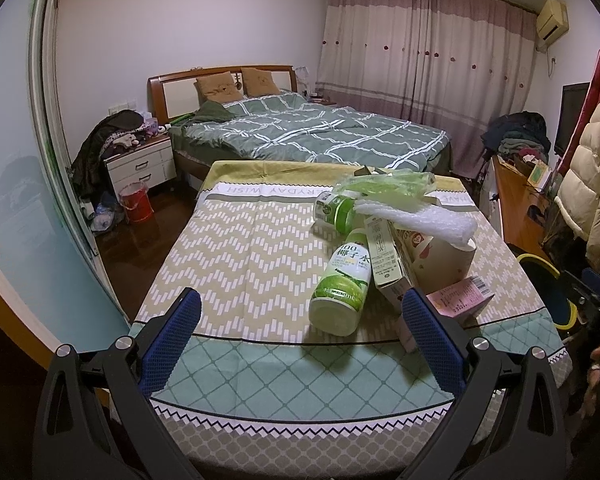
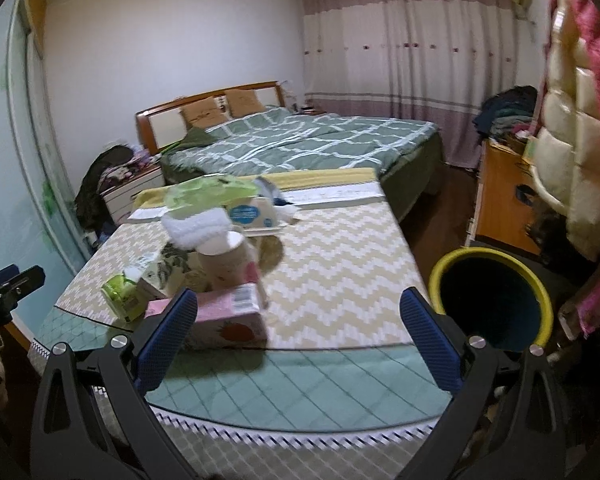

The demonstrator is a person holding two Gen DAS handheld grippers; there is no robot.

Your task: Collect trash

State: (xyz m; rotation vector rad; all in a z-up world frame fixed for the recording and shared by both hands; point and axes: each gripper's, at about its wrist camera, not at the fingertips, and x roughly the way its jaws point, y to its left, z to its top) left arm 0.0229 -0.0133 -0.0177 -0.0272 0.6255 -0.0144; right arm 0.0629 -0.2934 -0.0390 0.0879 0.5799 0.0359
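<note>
Trash lies on a table with a zigzag cloth [image 1: 240, 248]: a green coconut-water bottle [image 1: 342, 284] on its side, a second green-capped bottle [image 1: 334, 210], a white carton [image 1: 386, 258], a paper cup [image 1: 440, 256], a pink box [image 1: 462, 296], white foam wrap [image 1: 416, 216] and a green plastic bag [image 1: 384, 186]. My left gripper [image 1: 300, 304] is open, hovering at the table's near edge just short of the bottle. My right gripper [image 2: 298, 304] is open and empty, with the pink box [image 2: 224, 316] by its left finger. A yellow-rimmed bin [image 2: 490, 300] stands right of the table.
A bed with a green quilt [image 1: 320, 132] stands behind the table. A nightstand [image 1: 140, 164] and a red bucket [image 1: 136, 200] are at the left. A wooden cabinet [image 2: 500, 200] and hanging coats [image 2: 572, 160] are at the right. The bin also shows in the left wrist view [image 1: 548, 288].
</note>
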